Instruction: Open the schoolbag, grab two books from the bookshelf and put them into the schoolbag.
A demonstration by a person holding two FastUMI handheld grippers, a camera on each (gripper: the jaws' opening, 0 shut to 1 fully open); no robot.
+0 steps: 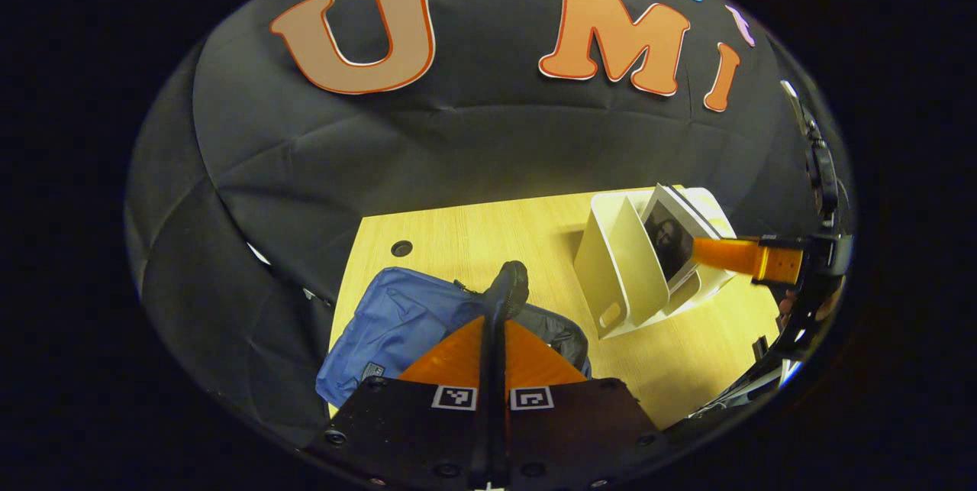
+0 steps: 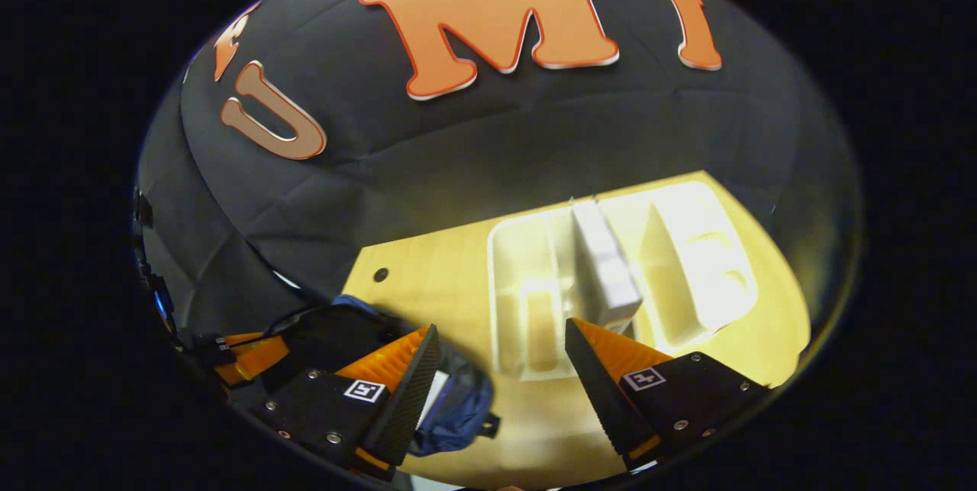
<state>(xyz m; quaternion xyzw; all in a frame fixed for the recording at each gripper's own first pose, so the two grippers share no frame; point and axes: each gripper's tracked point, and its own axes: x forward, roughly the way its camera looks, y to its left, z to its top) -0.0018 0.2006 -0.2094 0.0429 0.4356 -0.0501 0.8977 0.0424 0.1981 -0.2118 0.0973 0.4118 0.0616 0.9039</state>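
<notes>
The blue schoolbag (image 1: 389, 323) lies on the wooden table at the front left. My left gripper (image 1: 494, 319) is shut on its black strap (image 1: 510, 281), holding it up above the bag. A white bookshelf (image 1: 622, 269) with dividers stands to the right, and a book (image 1: 672, 239) with a dark picture on its cover leans in it. My right gripper (image 1: 725, 256) reaches in from the right, level with that book. In the right gripper view my right gripper (image 2: 501, 327) is open, and the book's white edge (image 2: 603, 266) stands just beyond its right finger. The schoolbag (image 2: 458, 407) and my left gripper (image 2: 244, 357) sit lower left.
The table (image 1: 473, 231) has a small round hole (image 1: 401, 248) near its far left corner. The black cloth wall rises right behind the table. The bookshelf (image 2: 527, 277) has other slots holding nothing. A dark stand with cables (image 1: 820, 170) runs along the right edge.
</notes>
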